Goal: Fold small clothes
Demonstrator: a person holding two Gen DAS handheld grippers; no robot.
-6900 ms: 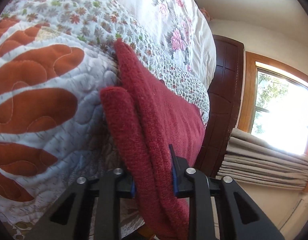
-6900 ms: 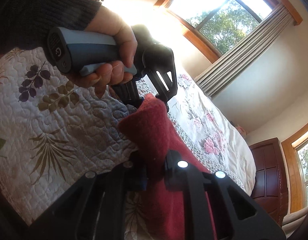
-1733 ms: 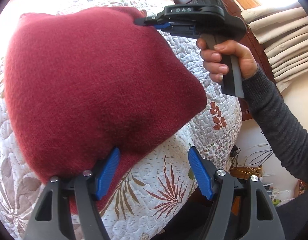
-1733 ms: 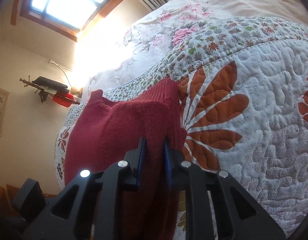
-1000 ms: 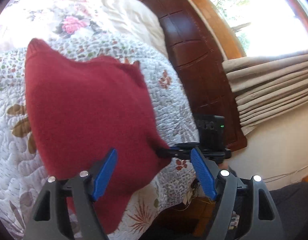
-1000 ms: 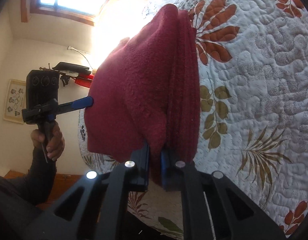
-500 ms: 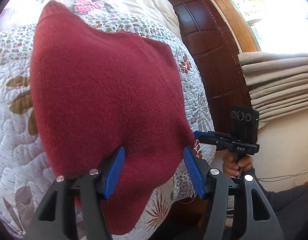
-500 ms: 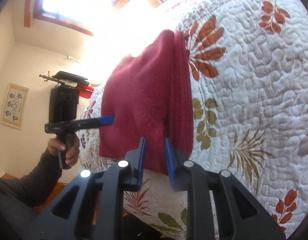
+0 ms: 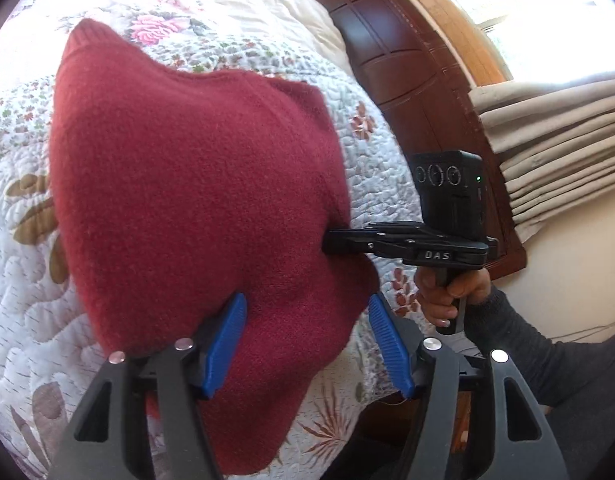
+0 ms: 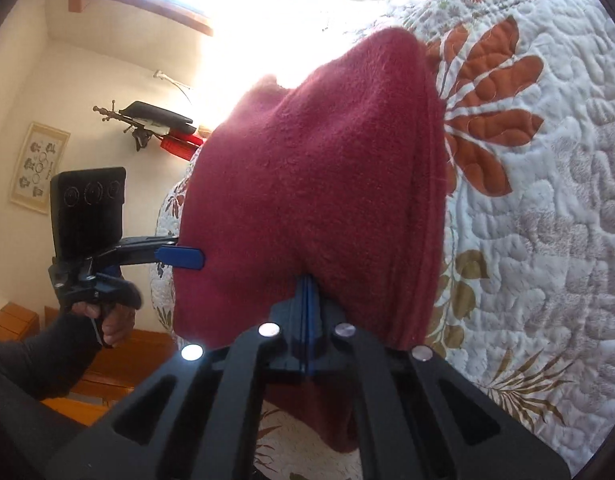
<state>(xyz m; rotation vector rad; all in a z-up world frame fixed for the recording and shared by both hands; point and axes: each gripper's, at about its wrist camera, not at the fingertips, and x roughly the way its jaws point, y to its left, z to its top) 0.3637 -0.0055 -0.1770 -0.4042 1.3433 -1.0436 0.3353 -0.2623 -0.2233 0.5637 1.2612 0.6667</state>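
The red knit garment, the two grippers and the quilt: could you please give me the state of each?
Red knit garment: folded, lying on the quilt.
Left gripper: open, over the garment's near edge.
Right gripper: shut on the garment's edge.
Quilt: spread flat.

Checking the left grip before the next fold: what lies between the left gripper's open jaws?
In the left wrist view, the red garment on the quilt fills the gap in the open left gripper.

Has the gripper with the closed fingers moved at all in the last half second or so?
Yes. In the left wrist view the right gripper has come up and in from beside the dark wooden headboard to the red sweater's edge, now shut.
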